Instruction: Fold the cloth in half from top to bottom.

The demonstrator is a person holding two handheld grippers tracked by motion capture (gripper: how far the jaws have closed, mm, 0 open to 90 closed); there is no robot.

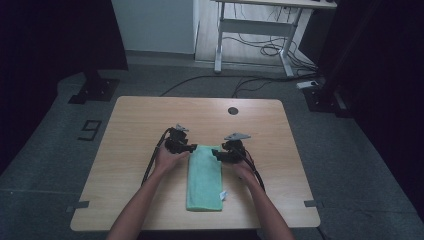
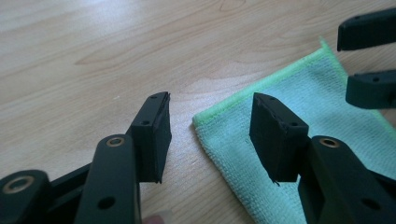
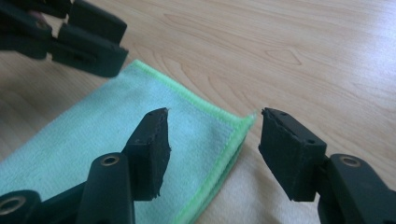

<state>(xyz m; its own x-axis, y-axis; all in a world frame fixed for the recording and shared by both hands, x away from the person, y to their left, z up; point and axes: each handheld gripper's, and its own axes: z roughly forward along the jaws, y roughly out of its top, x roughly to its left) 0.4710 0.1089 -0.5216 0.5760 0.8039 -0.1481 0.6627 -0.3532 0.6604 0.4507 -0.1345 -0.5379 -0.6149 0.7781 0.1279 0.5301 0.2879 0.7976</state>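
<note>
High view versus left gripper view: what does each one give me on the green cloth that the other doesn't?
High view alone: the whole folded green cloth lying lengthwise on the table, a small white tag at its near right edge, and both forearms. Left gripper view alone: the cloth's far left corner close up, its bright green hem lying between the left gripper and its open jaws. Both: the right gripper, also open, at the cloth's other far corner.
</note>
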